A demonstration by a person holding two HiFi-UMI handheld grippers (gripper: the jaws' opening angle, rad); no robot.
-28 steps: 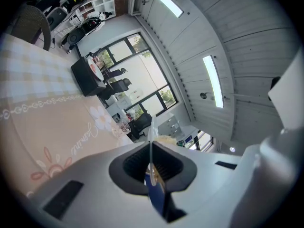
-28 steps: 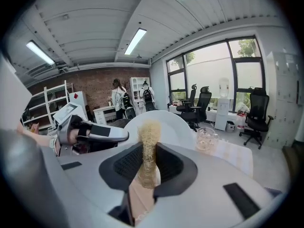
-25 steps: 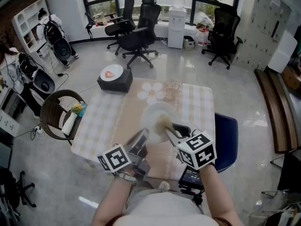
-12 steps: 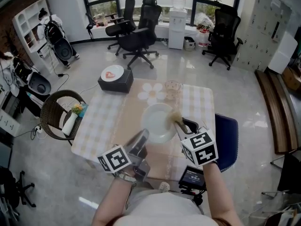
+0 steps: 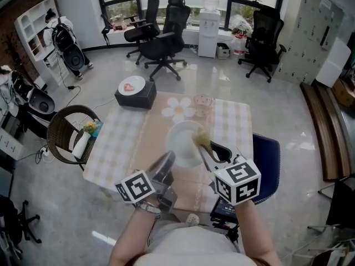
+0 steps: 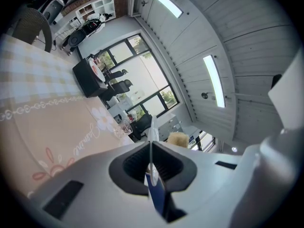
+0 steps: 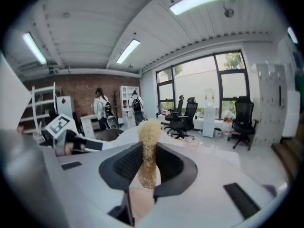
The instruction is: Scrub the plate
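The scrubber [image 5: 201, 138] now sits over the upper right part of the plate [image 5: 178, 144]. A second ago it was near the plate's middle, and half a second ago out at the right rim. The right gripper [image 5: 206, 147] that carries it has pulled slightly toward the person, while the left gripper [image 5: 168, 158] and the plate are where they were.

The right gripper's jaws are clenched on the scrubber, a tan, fibrous pad. They pinch its lower half, so the bushy top stands clear of the jaw tips. That grip looks chosen to let only the soft fibre meet the plate, not the hard jaws.

The left gripper's jaws are closed on the near-left rim of the white plate, which shows edge-on as a thin line between them in the left gripper view. Its job appears to be bracing, so the plate does not slide or spin under the strokes.

The plate lies about mid-table on the floral runner [image 5: 161, 183] of the checked tablecloth [image 5: 125, 132]. A small glass dish [image 5: 203, 103] stands beyond it, apart from the rim.

The scrubbing seems well under way. Whether the pad is pressing on the plate or just above it cannot be told from these views.
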